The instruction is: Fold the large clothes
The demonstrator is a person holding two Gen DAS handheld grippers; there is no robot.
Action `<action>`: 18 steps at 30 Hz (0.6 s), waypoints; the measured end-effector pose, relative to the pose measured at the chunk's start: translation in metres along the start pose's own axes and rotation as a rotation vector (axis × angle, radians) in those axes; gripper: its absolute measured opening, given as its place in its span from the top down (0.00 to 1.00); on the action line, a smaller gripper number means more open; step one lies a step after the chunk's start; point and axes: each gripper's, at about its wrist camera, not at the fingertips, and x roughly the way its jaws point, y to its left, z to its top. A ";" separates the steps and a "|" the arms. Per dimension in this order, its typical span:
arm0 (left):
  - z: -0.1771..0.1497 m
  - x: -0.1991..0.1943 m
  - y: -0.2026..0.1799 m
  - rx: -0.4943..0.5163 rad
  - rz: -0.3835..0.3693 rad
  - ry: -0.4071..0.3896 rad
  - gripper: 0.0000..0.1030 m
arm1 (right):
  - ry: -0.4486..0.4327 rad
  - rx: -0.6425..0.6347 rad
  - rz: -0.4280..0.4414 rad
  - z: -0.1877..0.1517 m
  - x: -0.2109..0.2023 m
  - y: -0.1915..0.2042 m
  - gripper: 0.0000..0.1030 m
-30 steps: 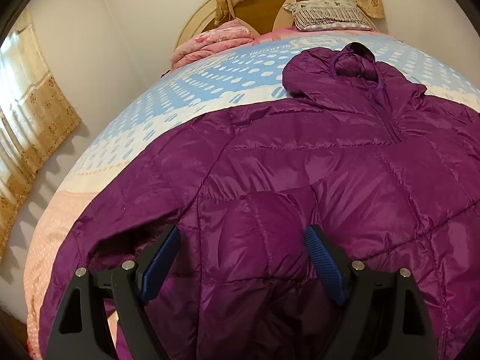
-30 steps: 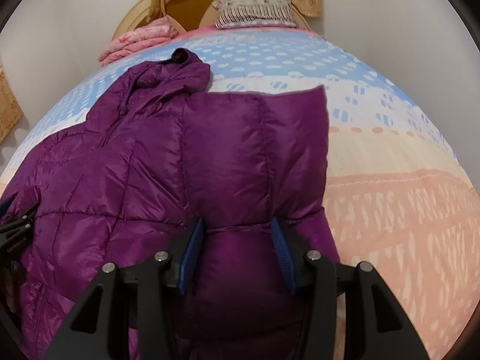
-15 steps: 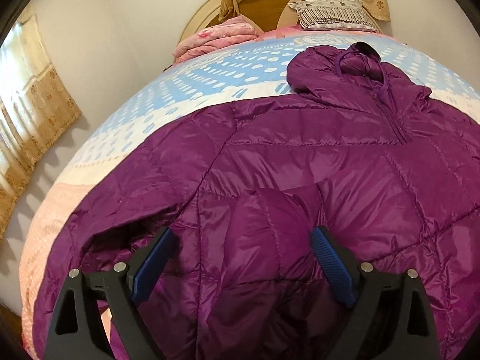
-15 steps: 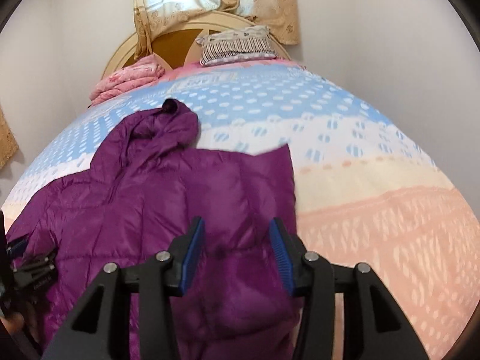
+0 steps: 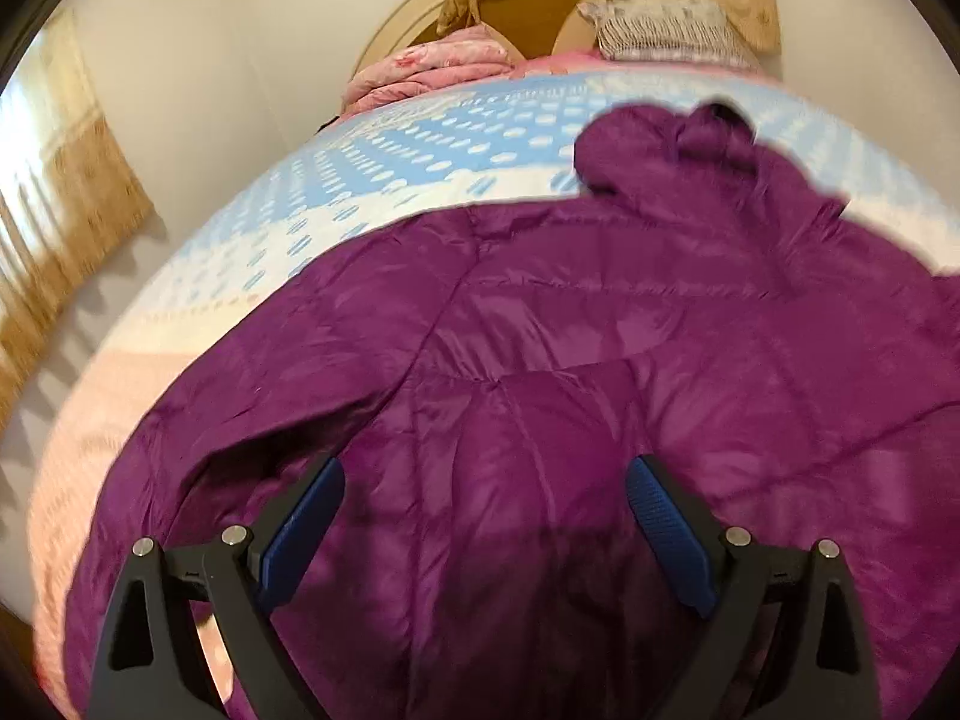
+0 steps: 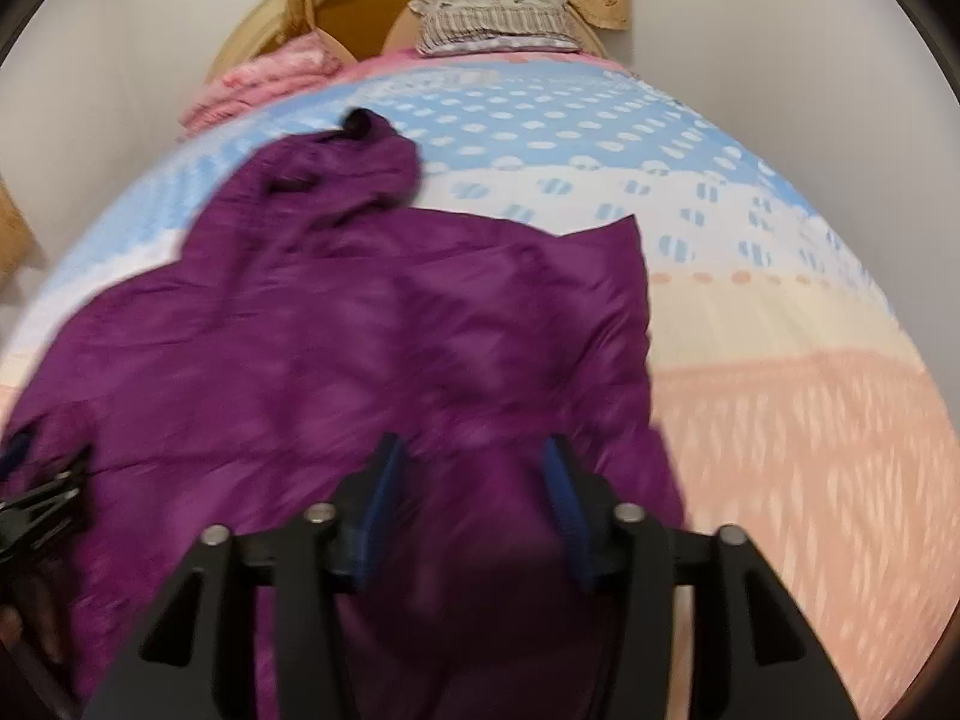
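A purple hooded puffer jacket (image 5: 600, 324) lies spread on the bed, hood toward the headboard; it also shows in the right wrist view (image 6: 360, 330). Its right sleeve is folded in over the body, with a square corner (image 6: 618, 240). My left gripper (image 5: 480, 510) is open, its blue pads (image 5: 306, 516) straddling the jacket's lower left part. My right gripper (image 6: 474, 474) stands partly open over a bunched fold of the jacket's lower right part; the frame is blurred. The left gripper shows at the left edge of the right wrist view (image 6: 42, 498).
The bed (image 6: 780, 360) has a blue, cream and pink patterned sheet. A folded pink blanket (image 5: 432, 66) and a striped pillow (image 6: 498, 18) lie by the wooden headboard (image 5: 516, 6). A curtain (image 5: 66, 228) hangs at the left. Walls stand on both sides.
The right gripper has pulled back and lowered toward the jacket's hem after laying the sleeve over the body. The left gripper shifted slightly, staying open over the jacket.
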 end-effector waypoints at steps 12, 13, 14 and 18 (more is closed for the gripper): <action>-0.015 0.015 -0.019 0.054 -0.012 0.009 0.07 | 0.027 -0.115 -0.074 -0.026 0.032 0.018 0.27; -0.015 0.014 -0.019 0.055 -0.010 0.007 0.07 | 0.026 -0.113 -0.075 -0.027 0.029 0.017 0.27; -0.015 0.013 -0.019 0.056 -0.013 0.008 0.07 | 0.028 -0.113 -0.077 -0.026 0.030 0.017 0.27; -0.008 -0.011 -0.001 0.058 0.002 -0.017 0.07 | 0.016 -0.087 -0.084 -0.028 0.008 0.016 0.26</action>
